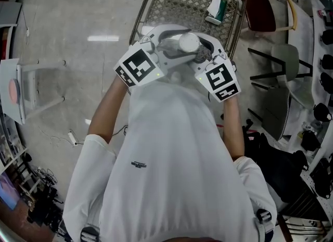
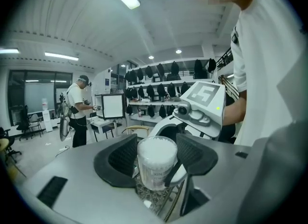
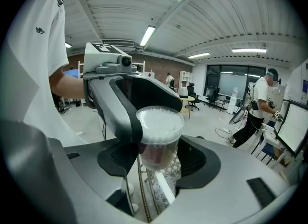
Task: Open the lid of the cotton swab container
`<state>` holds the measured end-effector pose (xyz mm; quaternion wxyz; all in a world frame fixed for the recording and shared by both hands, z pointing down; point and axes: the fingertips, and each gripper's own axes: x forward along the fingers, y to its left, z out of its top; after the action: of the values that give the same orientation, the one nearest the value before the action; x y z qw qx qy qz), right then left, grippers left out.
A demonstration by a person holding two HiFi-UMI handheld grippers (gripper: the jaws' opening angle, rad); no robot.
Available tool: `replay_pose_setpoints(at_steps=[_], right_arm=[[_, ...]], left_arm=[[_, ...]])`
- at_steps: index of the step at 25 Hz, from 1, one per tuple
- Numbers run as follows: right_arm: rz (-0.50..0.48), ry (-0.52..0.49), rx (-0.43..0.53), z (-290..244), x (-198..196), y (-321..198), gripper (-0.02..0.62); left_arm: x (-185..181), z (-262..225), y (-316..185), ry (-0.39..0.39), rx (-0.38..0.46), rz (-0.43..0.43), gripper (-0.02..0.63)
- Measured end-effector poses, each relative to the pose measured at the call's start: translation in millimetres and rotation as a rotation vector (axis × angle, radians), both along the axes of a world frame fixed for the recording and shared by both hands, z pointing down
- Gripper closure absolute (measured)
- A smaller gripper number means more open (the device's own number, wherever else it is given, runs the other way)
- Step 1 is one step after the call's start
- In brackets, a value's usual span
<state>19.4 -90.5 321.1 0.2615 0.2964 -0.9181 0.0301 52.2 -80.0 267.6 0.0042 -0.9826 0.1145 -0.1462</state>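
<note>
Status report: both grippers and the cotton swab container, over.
Left gripper and right gripper both closed on clear round plastic cotton swab container, midair. Lid looks still on. Nothing in the way.

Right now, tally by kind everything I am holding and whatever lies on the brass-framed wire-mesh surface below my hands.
Grey two-jaw grippers: 2 (left gripper, right gripper)
Clear round cotton swab container: 1
White-and-green packet on the wire-mesh surface: 1
Total: 4
</note>
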Motion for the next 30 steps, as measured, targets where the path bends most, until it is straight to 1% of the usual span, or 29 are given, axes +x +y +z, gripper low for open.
replay_pose_setpoints(at_steps=[8,13,18,20,23,25,28,30], right_arm=[[0.002,-0.013,0.002,-5,0,3,0.350],[-0.003,-0.007,0.028,-6,-2,3,0.351],[0.002,-0.021,0.028,-6,-3,2,0.353],[0.005,-0.015,0.042,-6,-1,1,0.356],[0.013,0.000,0.056,-3,3,1,0.364],[0.016,0.001,0.049,0,5,1,0.364],[0.017,0.010,0.046,3,8,-1,0.364],[0.016,0.014,0.044,5,8,-1,0.364]], left_arm=[[-2,-5,3,0.024,-0.018,-0.008,0.360],[-5,-6,2,0.024,-0.026,-0.006,0.360],[-5,-5,2,0.020,-0.042,0.004,0.360],[-4,-6,1,0.036,-0.060,0.012,0.360],[-1,-9,1,0.082,-0.099,0.020,0.362],[2,-7,0,0.078,-0.108,0.019,0.362],[3,-4,-3,0.087,-0.163,0.027,0.362],[4,-3,-4,0.071,-0.164,0.022,0.359]])
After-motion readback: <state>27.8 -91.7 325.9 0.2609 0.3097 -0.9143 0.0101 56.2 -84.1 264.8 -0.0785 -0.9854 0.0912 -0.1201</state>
